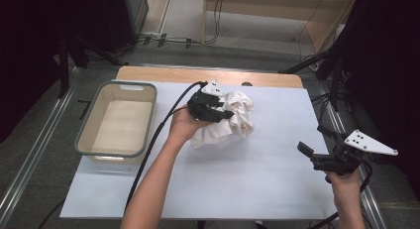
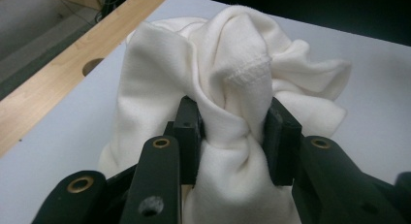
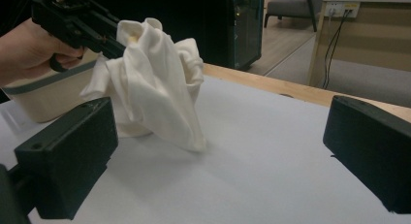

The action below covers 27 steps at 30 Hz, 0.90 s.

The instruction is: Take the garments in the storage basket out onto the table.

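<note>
Between the two black jaws of your left tongs [image 2: 232, 136] sits a bunched fold of a cream-white cloth [image 2: 232, 83]. The jaws are clenched on it, one pad pressing each side of the fold, so the fabric narrows to a waist where it is pinched and billows out again beyond the tips. A stitched hem runs across the fold just past the jaws. In the high view your left tongs [image 1: 225, 114] lie near the middle of the worktop [image 1: 257, 179], with your left hand [image 1: 184, 124] wrapped around the body and a black cable trailing back toward you.

Around those tongs, the cloth [image 1: 233, 122] hangs and spreads as a crumpled heap. From the right gripper view the cloth [image 3: 155, 88] is lifted at the pinched end, and its lower corner droops to touch the pale worktop [image 3: 252, 151].

Beyond your left hand, on the side away from your right tongs, stands a beige basin with a grey rim [image 1: 86, 127], near the cloth but apart from it. It sits on the same pale sheet that covers the worktop, and a strip of bare wood shows along the far edge.

Well apart from the cloth, your right tongs [image 1: 309, 149] hover at the right edge of the worktop, held in your right hand [image 1: 344, 182], with a grey three-cornered plate on top. Their jaws stand wide apart and released, with nothing between them, pointed toward the cloth.
</note>
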Available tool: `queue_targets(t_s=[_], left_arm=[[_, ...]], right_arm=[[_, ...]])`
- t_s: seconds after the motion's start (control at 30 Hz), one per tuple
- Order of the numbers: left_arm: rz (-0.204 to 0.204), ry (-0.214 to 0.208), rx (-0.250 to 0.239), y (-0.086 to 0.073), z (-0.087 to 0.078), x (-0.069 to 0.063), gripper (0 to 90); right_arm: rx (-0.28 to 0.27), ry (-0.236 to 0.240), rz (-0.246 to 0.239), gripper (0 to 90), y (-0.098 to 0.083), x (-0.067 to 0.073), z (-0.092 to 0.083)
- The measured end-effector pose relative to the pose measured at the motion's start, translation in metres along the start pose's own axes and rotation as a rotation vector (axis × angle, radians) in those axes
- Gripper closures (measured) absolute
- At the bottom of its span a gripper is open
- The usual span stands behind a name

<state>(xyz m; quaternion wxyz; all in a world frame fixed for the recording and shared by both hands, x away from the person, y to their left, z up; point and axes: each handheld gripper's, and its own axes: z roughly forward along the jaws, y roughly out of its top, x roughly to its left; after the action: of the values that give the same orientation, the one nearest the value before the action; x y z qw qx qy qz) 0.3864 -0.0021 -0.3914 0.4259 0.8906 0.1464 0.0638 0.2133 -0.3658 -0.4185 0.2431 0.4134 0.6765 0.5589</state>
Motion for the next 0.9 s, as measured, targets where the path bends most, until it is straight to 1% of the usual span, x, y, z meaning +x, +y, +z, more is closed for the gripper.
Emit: queue_targets(t_s=[0.17,0.33,0.57,0.6,0.7,0.9], left_arm=[[0.001,-0.006,0.029,-0.002,0.013,-0.001,65.3],[-0.005,-0.013,0.047,-0.004,0.024,-0.001,65.3],[-0.022,-0.024,0.058,-0.006,0.037,-0.002,65.1],[-0.018,-0.024,0.064,-0.006,0.039,-0.002,65.1],[-0.023,-0.03,0.062,-0.007,0.045,-0.004,64.9],[-0.015,-0.031,0.088,-0.006,0.056,-0.007,64.5]], right_arm=[[0.0,0.001,0.001,0.0,0.0,0.0,0.0],[-0.001,0.0,0.003,0.0,0.0,0.0,0.0],[0.001,0.004,0.003,0.0,0.0,-0.001,0.0],[0.0,0.004,0.004,0.0,0.0,-0.001,0.0],[0.002,0.004,0.007,0.0,0.0,-0.001,0.001],[-0.001,0.006,0.009,0.0,0.0,-0.001,0.0]])
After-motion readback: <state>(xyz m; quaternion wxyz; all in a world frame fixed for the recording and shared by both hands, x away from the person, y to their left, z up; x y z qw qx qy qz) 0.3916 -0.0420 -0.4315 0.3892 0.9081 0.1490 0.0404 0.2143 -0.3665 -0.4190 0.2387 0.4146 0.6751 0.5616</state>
